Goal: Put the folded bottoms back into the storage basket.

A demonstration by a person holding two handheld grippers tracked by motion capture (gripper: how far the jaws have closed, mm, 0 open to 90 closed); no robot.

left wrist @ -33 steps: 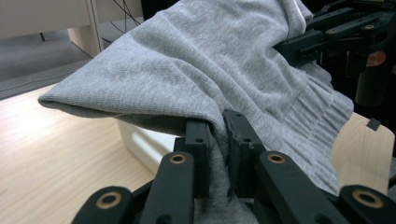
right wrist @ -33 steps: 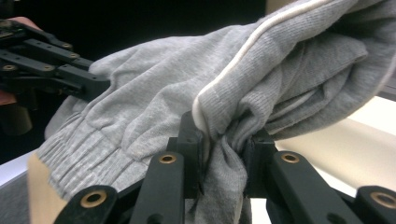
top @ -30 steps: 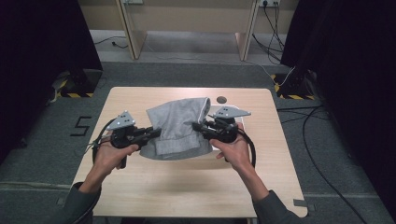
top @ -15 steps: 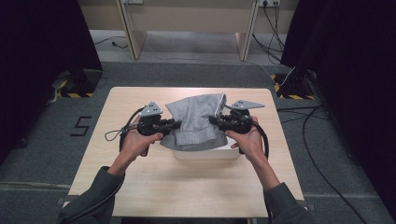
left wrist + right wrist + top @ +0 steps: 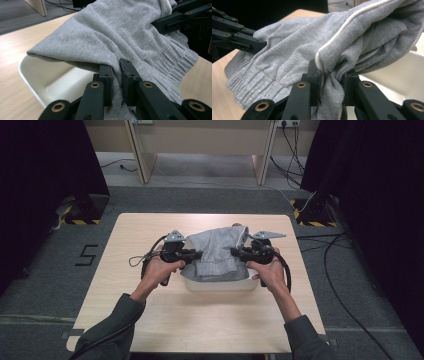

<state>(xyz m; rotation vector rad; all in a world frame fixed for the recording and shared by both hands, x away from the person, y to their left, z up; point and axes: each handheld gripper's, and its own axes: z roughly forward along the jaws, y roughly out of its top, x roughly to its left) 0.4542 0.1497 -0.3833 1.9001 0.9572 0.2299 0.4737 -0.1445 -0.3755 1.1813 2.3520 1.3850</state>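
From the high view, a person's forearms reach in over a pale wooden table (image 5: 150, 320). Near the table's middle sits a shallow white tub (image 5: 220, 285), smooth and round-cornered, probably plastic. A folded grey garment (image 5: 216, 252) of soft knitted jersey is draped over the tub, hanging between the two tools. The left gripper (image 5: 196, 254) pinches the garment's left edge, and the right gripper (image 5: 235, 252) pinches its right edge, both above the tub.

In the left gripper view, two flat black jaws with brass-coloured rivets stand nearly together, clamped on a thin fold of the grey garment (image 5: 120, 37). The cloth has a fine ribbed weave and a gathered, elastic-looking band at its right end. Under it lies the tub (image 5: 45, 75), glossy and cream-white, its rim touching the cloth's lower fold.

In the right gripper view, the black jaws squeeze a thicker bunch of the garment (image 5: 294, 57), which carries a narrow white piping stripe along one seam. The tub (image 5: 397, 75) shows just behind the bunched cloth. The left gripper's (image 5: 265, 43) black linkage bites the cloth's far edge.
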